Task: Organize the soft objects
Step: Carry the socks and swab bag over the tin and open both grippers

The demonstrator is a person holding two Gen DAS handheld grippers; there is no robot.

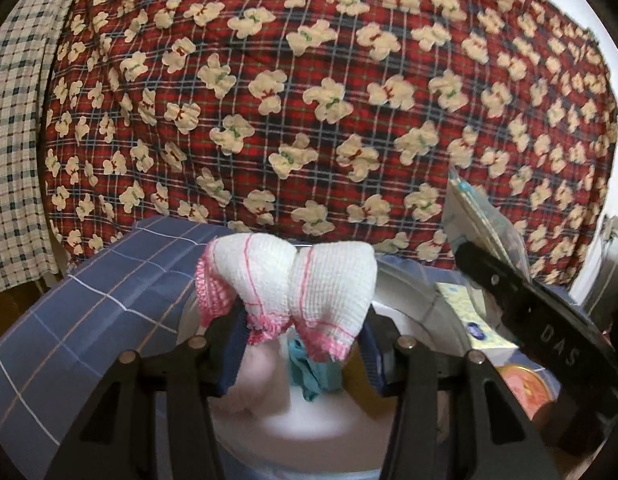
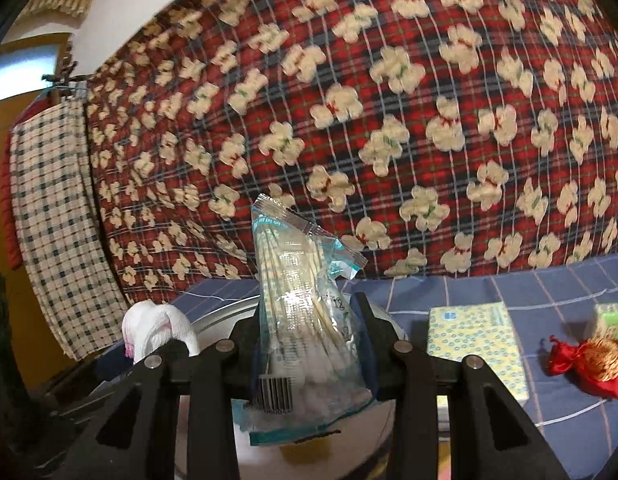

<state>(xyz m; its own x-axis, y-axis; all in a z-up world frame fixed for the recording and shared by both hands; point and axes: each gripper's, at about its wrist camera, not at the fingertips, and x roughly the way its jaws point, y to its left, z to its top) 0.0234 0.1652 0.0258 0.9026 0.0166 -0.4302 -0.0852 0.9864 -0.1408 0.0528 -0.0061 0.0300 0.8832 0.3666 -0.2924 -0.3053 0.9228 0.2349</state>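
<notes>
My left gripper is shut on a white waffle cloth with pink trim and holds it above a white round basin. A teal cloth and a pale pink soft thing lie in the basin below. My right gripper is shut on a clear plastic bag of cotton swabs, held over the same basin. The white cloth also shows in the right wrist view at lower left. The right gripper's black body crosses the left wrist view at right.
A blue checked sheet covers the surface. On it lie a yellow tissue pack, a red and gold pouch and a green pack. A red plaid blanket with white flowers hangs behind, a checked cloth at left.
</notes>
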